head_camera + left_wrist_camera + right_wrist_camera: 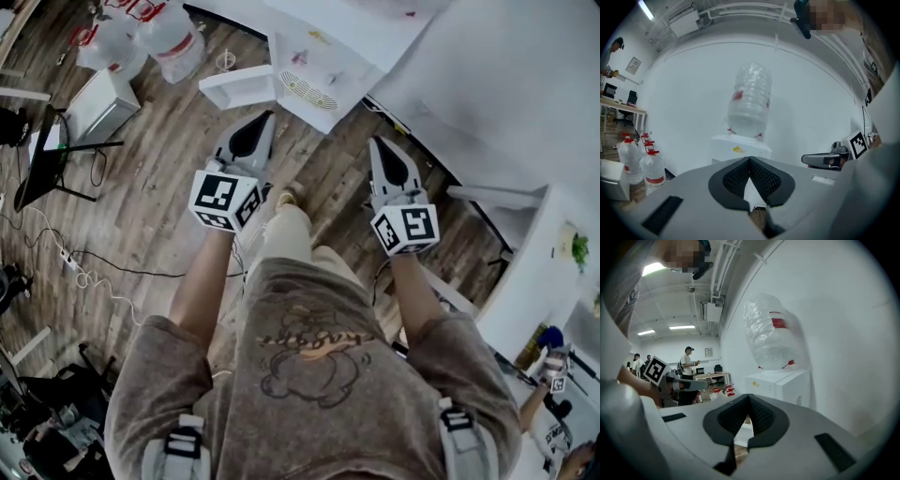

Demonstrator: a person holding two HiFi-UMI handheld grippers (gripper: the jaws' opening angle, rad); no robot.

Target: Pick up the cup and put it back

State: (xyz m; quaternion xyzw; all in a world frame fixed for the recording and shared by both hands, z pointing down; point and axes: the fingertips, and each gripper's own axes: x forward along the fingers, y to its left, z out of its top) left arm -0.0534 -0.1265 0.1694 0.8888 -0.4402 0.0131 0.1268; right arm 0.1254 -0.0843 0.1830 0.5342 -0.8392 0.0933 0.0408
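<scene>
**Cup.** Not found in any of the three views. It is not between either pair of jaws, not on the floor under the person, and not on top of the dispenser ahead. Its place cannot be told.

**Left claw**. Closed, pads meeting at the tips with nothing between them. It is held out in front of the person's body, pointing close to level. The marker cube sits at its rear.

**Right claw**. Also closed and empty. It is carried beside the left claw and apart from it, at about the same height and heading.

**Water dispenser**. A white box standing ahead of both claws, with an inverted bottle seated on it. It backs onto the white wall. No cup shows on its top or front, though its lower part is hidden behind the jaws.

**Spare water bottles**. A group with red caps, standing on the floor to the left of the dispenser.

**Wooden floor**. Plank boards, with a cable trailing across them on the person's left.

**Other persons.** Several stand far back in the room in the right gripper view. One more shows at the lower right edge of the head view.

**Task status.** Judged not yet begun: nothing is gripped and nothing lifted. All of it is left to do, namely finding the cup, opening a claw around it, closing on it, raising it and setting it back.
</scene>
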